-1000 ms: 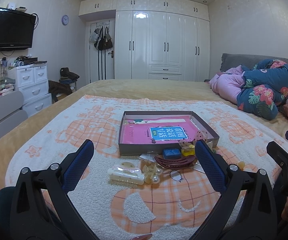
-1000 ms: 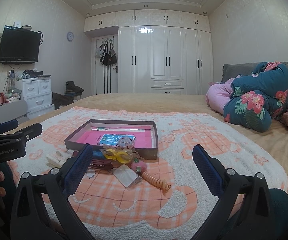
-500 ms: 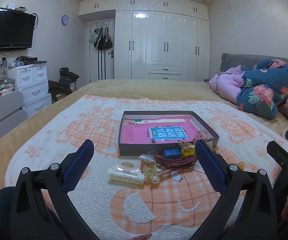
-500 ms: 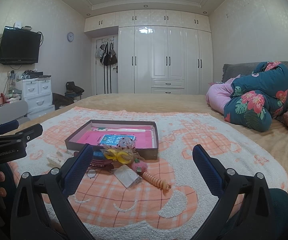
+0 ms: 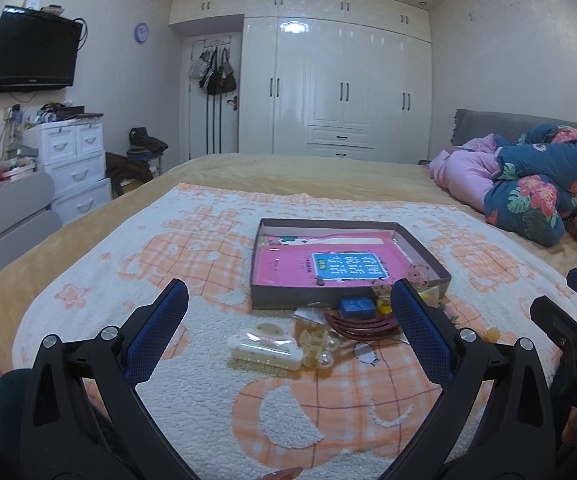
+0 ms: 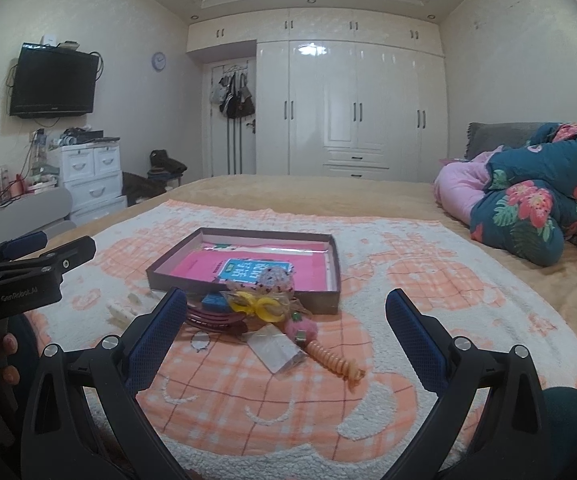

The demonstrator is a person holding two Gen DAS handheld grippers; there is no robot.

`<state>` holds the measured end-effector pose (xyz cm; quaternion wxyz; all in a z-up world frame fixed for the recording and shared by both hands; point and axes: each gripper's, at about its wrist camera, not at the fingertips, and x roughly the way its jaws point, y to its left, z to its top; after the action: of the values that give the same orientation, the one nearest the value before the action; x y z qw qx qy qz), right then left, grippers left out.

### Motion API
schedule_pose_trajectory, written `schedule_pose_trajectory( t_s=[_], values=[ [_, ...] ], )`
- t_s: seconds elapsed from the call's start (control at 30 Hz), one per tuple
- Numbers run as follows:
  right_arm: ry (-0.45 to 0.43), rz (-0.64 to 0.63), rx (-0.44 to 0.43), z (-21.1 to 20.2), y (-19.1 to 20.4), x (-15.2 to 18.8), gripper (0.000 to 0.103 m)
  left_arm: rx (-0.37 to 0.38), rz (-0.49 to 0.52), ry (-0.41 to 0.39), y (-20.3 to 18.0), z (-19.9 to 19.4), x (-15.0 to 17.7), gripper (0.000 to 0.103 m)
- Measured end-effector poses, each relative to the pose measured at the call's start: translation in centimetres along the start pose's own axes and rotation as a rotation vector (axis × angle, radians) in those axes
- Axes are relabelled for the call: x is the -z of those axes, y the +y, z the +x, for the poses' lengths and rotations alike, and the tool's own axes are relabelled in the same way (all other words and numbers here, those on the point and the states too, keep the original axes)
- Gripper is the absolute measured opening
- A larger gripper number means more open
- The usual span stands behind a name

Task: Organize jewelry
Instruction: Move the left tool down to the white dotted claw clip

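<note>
Left tongs (image 5: 288, 312) and right tongs (image 6: 286, 316) both spread wide, empty, above blanket (image 5: 216, 396); hair accessories (image 5: 312, 340) piled against box (image 5: 284, 300).

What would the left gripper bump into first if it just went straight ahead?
Probably the cream hair clip lying on the blanket between the open left gripper fingers' line, before the shallow box; depth is hard to judge.

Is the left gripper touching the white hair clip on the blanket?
Apart. The left wrist view shows the left gripper open, with bare blanket between each finger and the white hair clip.
</note>
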<state>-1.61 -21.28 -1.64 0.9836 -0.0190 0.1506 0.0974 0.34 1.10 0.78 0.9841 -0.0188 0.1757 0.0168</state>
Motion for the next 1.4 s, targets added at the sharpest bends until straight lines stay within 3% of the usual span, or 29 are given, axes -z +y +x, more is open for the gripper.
schedule_pose_trajectory(
  t_s=[0.23, 0.5, 1.0, 1.13, 1.4],
  values=[
    [0.039, -0.026, -0.057, 1.8, 1.0, -0.5, 0.097, -0.038, -0.041, 0.022, 1.8, 0.8, -0.1, 0.093],
    [0.121, -0.069, -0.122, 5.2, 2.0, -1.0, 0.097, -0.056, -0.066, 0.1, 3.4, 3.0, 0.6, 0.093],
    [0.249, -0.069, -0.063, 13.0, 1.9, -1.2, 0.097, -0.051, -0.084, 0.286, 4.6, 9.2, 2.1, 0.093],
    [0.279, -0.059, -0.057, 14.7, 1.6, -1.0, 0.097, -0.08, -0.065, 0.33, 4.7, 10.6, 2.5, 0.093],
    [0.319, 0.019, -0.055, 17.6, 0.1, -1.4, 0.097, -0.031, -0.083, 0.408, 5.4, 12.9, 3.2, 0.093]
  ],
)
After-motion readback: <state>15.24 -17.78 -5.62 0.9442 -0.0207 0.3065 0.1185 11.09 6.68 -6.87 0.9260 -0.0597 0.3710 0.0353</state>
